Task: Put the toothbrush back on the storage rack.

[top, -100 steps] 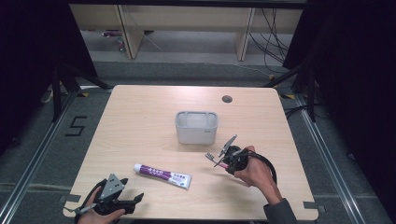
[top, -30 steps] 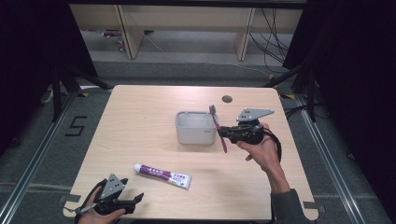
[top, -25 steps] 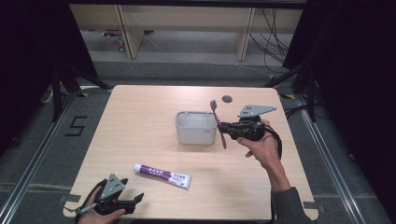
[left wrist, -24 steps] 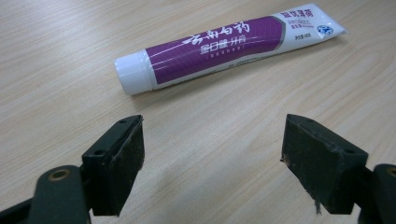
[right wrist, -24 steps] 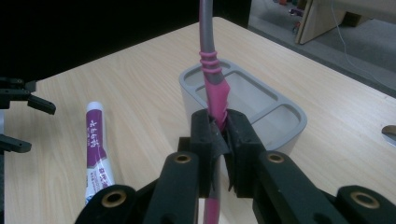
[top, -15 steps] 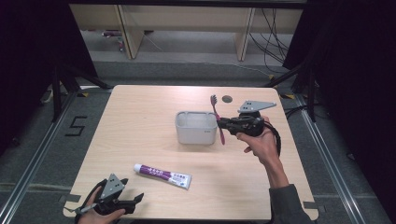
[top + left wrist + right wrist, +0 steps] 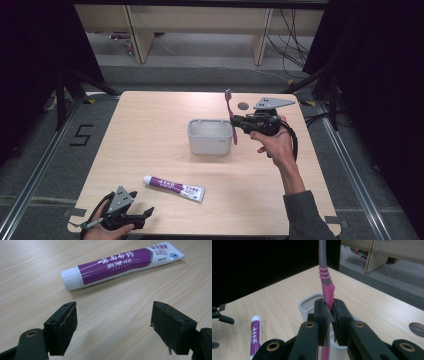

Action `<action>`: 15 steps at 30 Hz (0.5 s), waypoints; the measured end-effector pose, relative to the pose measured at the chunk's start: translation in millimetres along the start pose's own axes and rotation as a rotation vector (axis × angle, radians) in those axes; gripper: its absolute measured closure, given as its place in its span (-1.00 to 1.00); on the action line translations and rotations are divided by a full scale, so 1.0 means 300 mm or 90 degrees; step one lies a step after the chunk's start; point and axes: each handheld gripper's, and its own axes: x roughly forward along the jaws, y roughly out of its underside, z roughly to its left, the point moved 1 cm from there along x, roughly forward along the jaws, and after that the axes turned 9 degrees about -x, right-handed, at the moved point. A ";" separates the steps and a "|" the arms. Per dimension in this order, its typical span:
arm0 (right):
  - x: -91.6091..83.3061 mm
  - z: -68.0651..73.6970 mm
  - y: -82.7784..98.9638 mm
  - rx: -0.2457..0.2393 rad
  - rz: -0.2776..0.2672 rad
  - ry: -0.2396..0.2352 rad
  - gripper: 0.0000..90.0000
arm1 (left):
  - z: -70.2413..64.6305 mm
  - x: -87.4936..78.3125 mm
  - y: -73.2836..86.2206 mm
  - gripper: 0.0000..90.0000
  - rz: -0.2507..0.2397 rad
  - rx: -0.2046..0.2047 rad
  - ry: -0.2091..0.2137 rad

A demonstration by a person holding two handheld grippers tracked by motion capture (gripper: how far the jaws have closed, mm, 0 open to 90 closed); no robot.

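Right gripper (image 7: 235, 123) pinching a pink toothbrush (image 7: 231, 114) by the handle, bristles up, nearly upright at the right rim of the white container (image 7: 210, 142). Lifted and carried since 3.3 s ago from low over the table (image 7: 150, 130) near the front right; since 1 s ago, slightly higher and farther back. Left gripper (image 7: 113, 322) spread wide, unmoved at the front left corner, toothpaste tube (image 7: 120, 263) just beyond the jaws, untouched and in the same spot.

A pink and grey toothbrush (image 7: 231, 116); a pale grey tub (image 7: 210, 136); a purple toothpaste tube (image 7: 174, 188) with white cap and lettering; a light wood-grain counter (image 7: 150, 130); black grippers, right (image 7: 239, 122) and left (image 7: 142, 218).
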 end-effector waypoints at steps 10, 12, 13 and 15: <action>0.044 -0.033 -0.025 0.025 -0.015 0.022 0.84 | 0.000 -0.002 0.000 -0.54 0.000 0.001 0.001; 0.053 -0.036 -0.023 0.038 -0.011 0.022 0.84 | 0.000 -0.001 0.000 -0.54 0.000 0.001 0.001; 0.058 -0.040 -0.022 0.035 -0.008 0.026 0.84 | 0.001 -0.002 0.000 -0.54 0.003 0.005 0.001; 0.069 -0.049 -0.020 0.029 -0.008 0.025 0.84 | 0.002 -0.001 0.000 -0.54 0.004 0.009 0.002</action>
